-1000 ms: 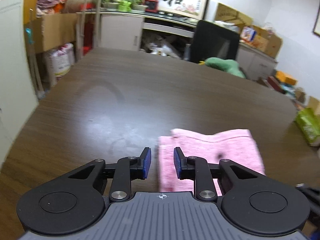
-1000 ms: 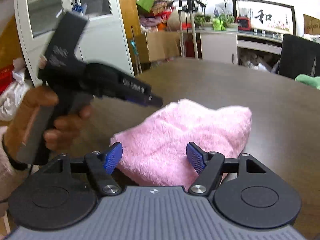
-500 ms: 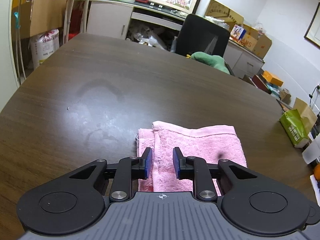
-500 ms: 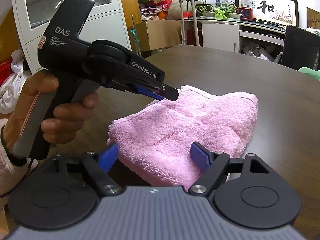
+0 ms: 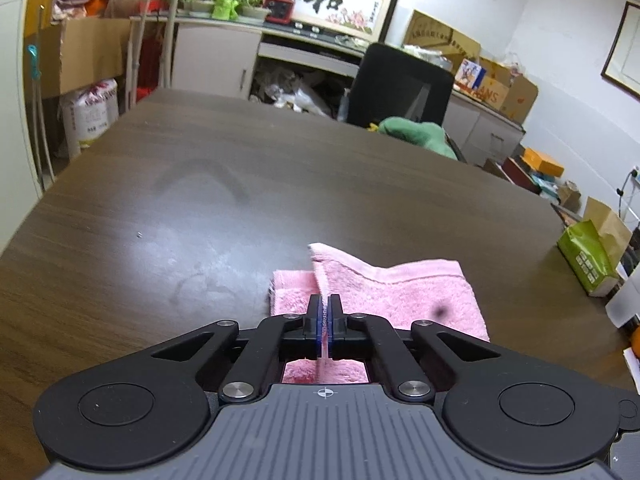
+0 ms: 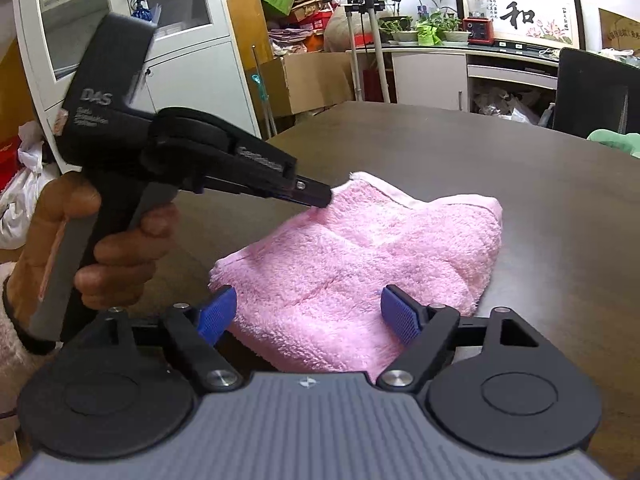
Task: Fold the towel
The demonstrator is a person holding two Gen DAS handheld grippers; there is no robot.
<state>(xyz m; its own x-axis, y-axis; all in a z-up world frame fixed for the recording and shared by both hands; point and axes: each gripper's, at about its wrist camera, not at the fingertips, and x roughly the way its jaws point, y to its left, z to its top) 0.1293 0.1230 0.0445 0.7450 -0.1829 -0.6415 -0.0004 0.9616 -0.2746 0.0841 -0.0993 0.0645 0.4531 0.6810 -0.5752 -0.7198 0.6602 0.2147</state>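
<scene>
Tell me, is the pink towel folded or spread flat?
Folded: the pink towel lies doubled in layers, one edge pinched up by the left hand-held gripper.

Left wrist view sat behind left gripper (image 5: pixel 324 317), looked forward and downward along fingers, close over pink towel (image 5: pixel 404 292), far across dark table (image 5: pixel 208 184) toward black chair (image 5: pixel 400 84) and framed calligraphy (image 5: pixel 336 2). Right wrist view sat behind right gripper (image 6: pixel 310 314), also tilted down, near same towel (image 6: pixel 360 248), angled leftward enough to catch left gripper (image 6: pixel 320 196) and hand (image 6: pixel 120 240). Shared: towel, table (image 6: pixel 540 168), chair (image 6: pixel 592 92), calligraphy (image 6: pixel 524 18).
</scene>
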